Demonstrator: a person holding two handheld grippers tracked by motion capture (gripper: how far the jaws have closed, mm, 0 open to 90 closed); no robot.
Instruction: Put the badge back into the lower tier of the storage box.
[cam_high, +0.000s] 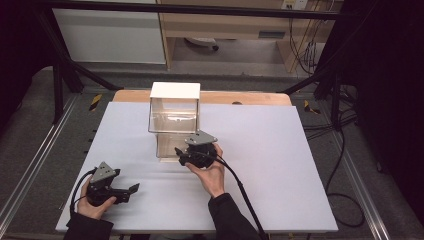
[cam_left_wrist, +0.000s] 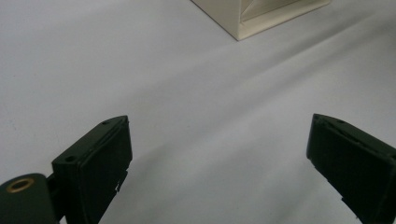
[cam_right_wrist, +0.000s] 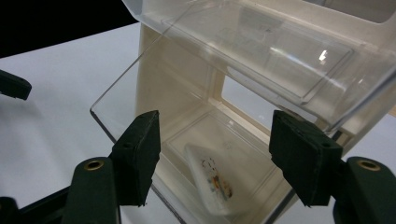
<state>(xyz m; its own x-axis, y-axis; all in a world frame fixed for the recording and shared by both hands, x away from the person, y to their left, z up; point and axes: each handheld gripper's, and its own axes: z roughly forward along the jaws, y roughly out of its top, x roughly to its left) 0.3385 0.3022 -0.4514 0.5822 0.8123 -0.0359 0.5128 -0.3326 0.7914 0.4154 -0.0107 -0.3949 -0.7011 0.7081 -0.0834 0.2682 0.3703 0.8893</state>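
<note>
A small cabinet (cam_high: 174, 120) with a white top, cream frame and clear plastic bins stands at the middle of the table. In the right gripper view its upper clear bin (cam_right_wrist: 261, 51) is tilted outward, and a small white packet (cam_right_wrist: 211, 183) with printed marks lies in the lower clear compartment (cam_right_wrist: 224, 154). My right gripper (cam_right_wrist: 217, 126) is open just in front of that lower compartment, holding nothing; from above, the right gripper (cam_high: 180, 156) sits at the cabinet's base. My left gripper (cam_high: 131, 192) rests open near the front left, jaws pointing right, apart from the cabinet (cam_left_wrist: 252, 18).
A white sheet (cam_high: 265, 165) covers the table, with a wooden edge (cam_high: 250, 97) showing behind it. The right gripper's cable (cam_high: 242, 192) trails toward the front edge. Black frame bars and cables stand around the table.
</note>
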